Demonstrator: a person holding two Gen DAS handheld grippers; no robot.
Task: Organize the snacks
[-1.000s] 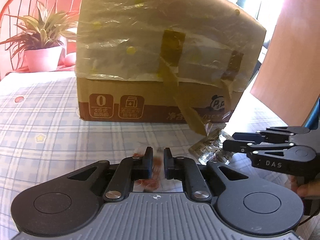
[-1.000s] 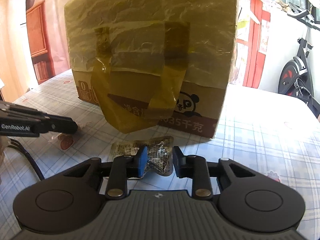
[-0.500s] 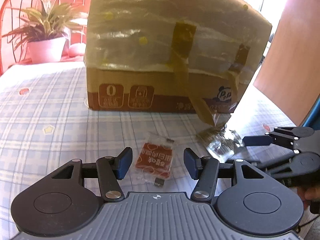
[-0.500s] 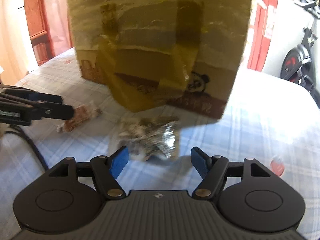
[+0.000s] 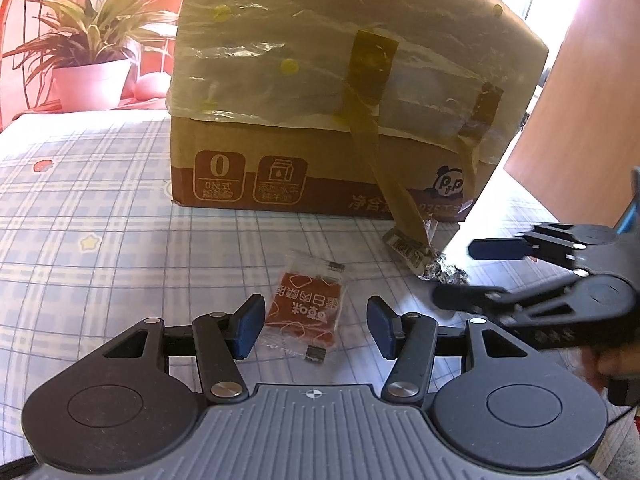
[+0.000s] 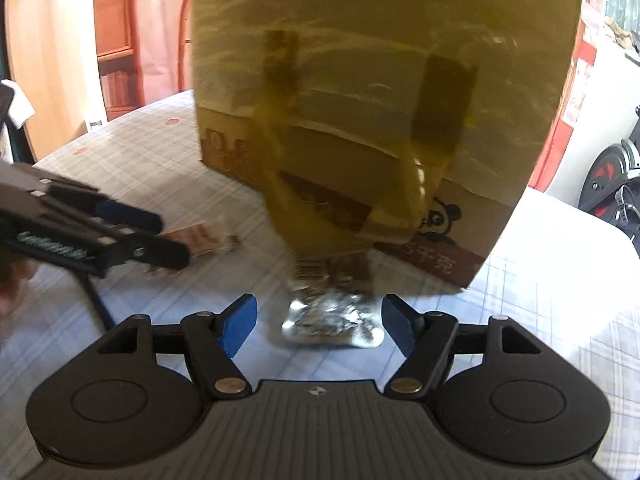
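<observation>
A red snack packet [image 5: 306,308] in clear wrap lies flat on the checked tablecloth between the open fingers of my left gripper [image 5: 316,326]. It also shows blurred in the right wrist view [image 6: 200,238]. A crinkled silver snack packet [image 6: 334,318] lies on the cloth between the open fingers of my right gripper [image 6: 320,324], close to the box corner. It also shows in the left wrist view [image 5: 424,256]. The right gripper [image 5: 460,276] appears at the right of the left wrist view, and the left gripper [image 6: 160,236] at the left of the right wrist view. Neither holds anything.
A large cardboard box [image 5: 340,92] covered in plastic film and brown tape stands just behind both packets. A loose tape strip [image 5: 396,196] hangs down to the silver packet. A potted plant [image 5: 88,64] stands at the back left. An exercise bike [image 6: 612,184] stands beyond the table's right.
Both grippers were shut on their packets a second ago. Both opened, the packets now lie on the cloth, and both grippers have pulled back a little.
</observation>
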